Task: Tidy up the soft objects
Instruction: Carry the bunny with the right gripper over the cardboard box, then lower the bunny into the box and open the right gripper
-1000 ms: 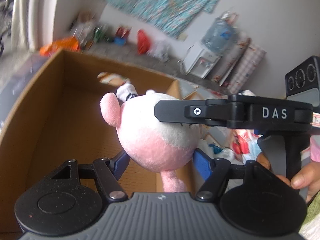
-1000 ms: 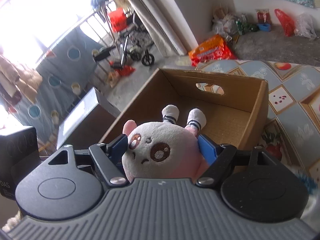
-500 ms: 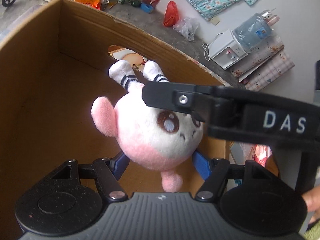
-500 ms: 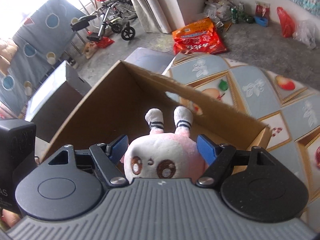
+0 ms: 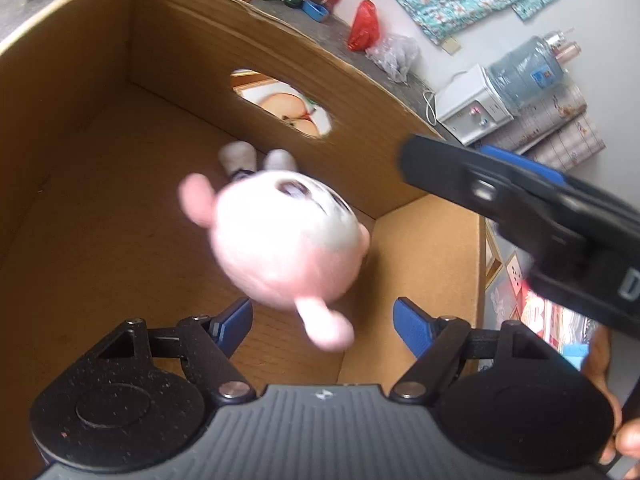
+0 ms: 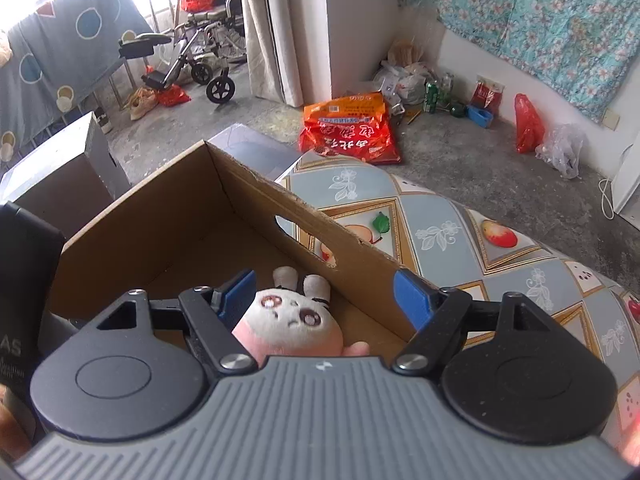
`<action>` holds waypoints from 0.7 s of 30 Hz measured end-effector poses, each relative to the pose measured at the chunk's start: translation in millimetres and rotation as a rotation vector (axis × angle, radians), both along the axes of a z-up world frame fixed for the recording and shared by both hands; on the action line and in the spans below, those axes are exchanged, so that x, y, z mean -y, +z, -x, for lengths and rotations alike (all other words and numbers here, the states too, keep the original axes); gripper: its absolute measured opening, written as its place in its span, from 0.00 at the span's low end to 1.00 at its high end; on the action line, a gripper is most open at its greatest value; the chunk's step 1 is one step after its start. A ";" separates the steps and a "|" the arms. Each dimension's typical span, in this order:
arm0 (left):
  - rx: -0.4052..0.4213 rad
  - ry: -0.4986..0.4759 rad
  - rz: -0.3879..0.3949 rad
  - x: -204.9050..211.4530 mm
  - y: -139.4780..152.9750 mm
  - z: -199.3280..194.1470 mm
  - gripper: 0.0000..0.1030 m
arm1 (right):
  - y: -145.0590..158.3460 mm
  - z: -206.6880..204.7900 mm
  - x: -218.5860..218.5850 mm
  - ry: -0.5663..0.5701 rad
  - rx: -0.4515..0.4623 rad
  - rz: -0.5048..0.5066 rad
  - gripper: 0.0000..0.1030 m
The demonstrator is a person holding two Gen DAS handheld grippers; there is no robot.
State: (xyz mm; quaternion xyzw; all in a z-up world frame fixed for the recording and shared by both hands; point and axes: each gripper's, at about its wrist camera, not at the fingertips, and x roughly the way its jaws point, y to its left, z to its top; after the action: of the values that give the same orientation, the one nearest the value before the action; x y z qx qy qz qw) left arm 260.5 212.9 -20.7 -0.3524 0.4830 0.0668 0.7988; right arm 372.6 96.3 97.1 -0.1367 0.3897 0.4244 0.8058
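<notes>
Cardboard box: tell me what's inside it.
Inside the cardboard box only a pink-and-white plush toy shows, over bare brown floor. The near part of the floor is hidden behind the gripper bodies.

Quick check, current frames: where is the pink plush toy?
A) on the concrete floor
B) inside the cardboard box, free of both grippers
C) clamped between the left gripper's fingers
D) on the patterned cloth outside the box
B: the pink plush toy is within the walls of the cardboard box, and the blue fingers of the left gripper stand apart from it, as do the right gripper's.
</notes>
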 end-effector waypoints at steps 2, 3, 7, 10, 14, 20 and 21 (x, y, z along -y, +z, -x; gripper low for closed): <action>0.011 0.006 -0.001 -3.2 7.3 8.1 0.76 | 8.6 6.9 8.2 -0.009 0.012 -0.010 0.74; 0.019 0.008 -0.012 -3.8 12.6 13.9 0.76 | 13.8 10.0 11.7 -0.015 0.018 -0.015 0.74; 0.057 0.033 -0.087 -4.2 40.8 40.3 0.76 | 34.2 18.1 29.3 -0.052 -0.003 -0.062 0.74; 0.099 0.063 -0.130 -8.8 66.3 68.9 0.76 | 47.0 22.0 41.9 -0.077 -0.074 -0.110 0.74; 0.171 0.116 -0.164 -21.1 93.8 109.9 0.78 | 50.5 33.1 41.8 -0.073 -0.156 -0.118 0.74; 0.240 0.216 -0.191 -49.1 104.5 169.1 0.81 | 23.5 47.4 -1.1 -0.069 -0.220 -0.008 0.78; 0.244 0.228 -0.193 -52.7 103.4 177.4 0.81 | 16.0 48.6 -10.6 -0.064 -0.224 0.022 0.80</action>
State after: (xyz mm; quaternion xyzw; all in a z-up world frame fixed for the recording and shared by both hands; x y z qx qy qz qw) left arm 83.1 265.6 82.7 -0.3323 0.3308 0.1596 0.8687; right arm 323.9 106.8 113.1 -0.0844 0.4862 0.4067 0.7688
